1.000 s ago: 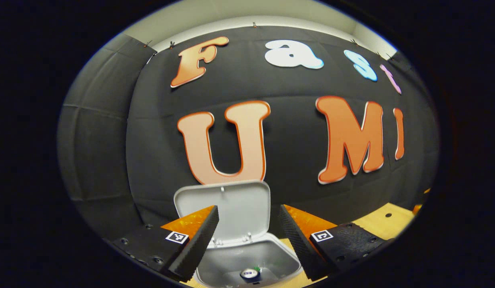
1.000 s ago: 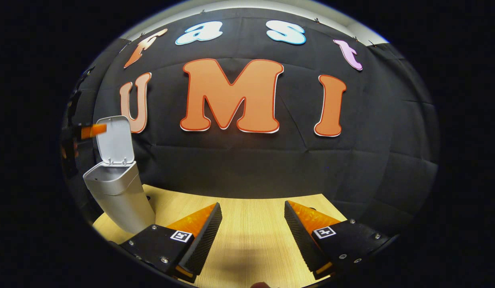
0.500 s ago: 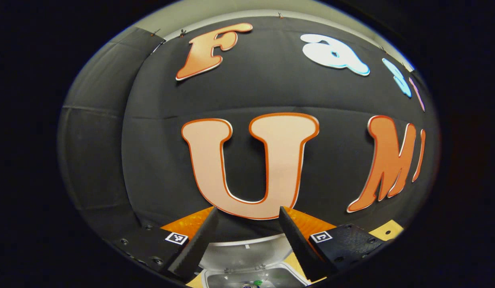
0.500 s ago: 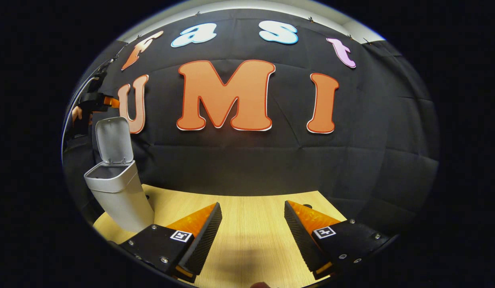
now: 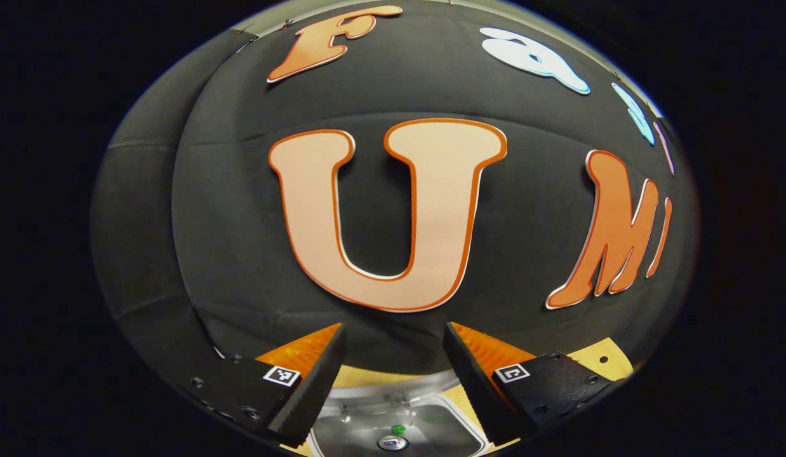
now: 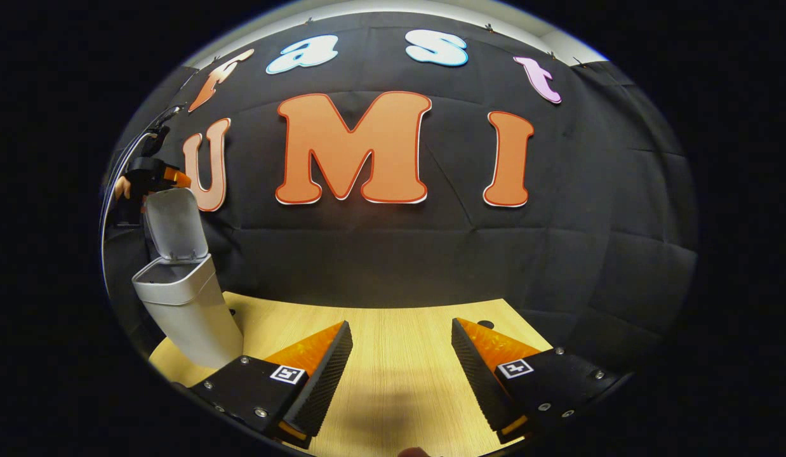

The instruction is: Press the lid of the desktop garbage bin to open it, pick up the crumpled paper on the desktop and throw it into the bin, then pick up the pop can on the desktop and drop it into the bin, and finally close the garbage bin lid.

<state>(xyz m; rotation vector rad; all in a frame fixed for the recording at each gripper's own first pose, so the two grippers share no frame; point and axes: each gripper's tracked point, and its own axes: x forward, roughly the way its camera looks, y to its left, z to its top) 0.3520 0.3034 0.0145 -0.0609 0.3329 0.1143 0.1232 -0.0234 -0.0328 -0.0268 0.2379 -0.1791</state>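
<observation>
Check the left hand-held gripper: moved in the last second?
Yes. In the right gripper view the left hand-held gripper has risen from across the lid's face to its top edge, behind it; the bin stayed put on the table.

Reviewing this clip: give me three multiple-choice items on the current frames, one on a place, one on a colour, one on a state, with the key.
1. Where does the bin stand in the right gripper view?
A. At the table's left edge
B. At the table's middle
C. On the floor

2. What colour is the bin?
A. Red
B. Pale grey
C. Green

3. How is the lid?
A. Shut flat
C. Lying on the table
B. Raised

Key:
1 A: the bin stands on the table at its left edge, near the wall.
2 B: its body and lid are pale grey.
3 B: the lid stands up from its hinge, the left claw at its top edge; the left gripper view looks down into the bin, where a can lies. The right claw is open over the table.
</observation>
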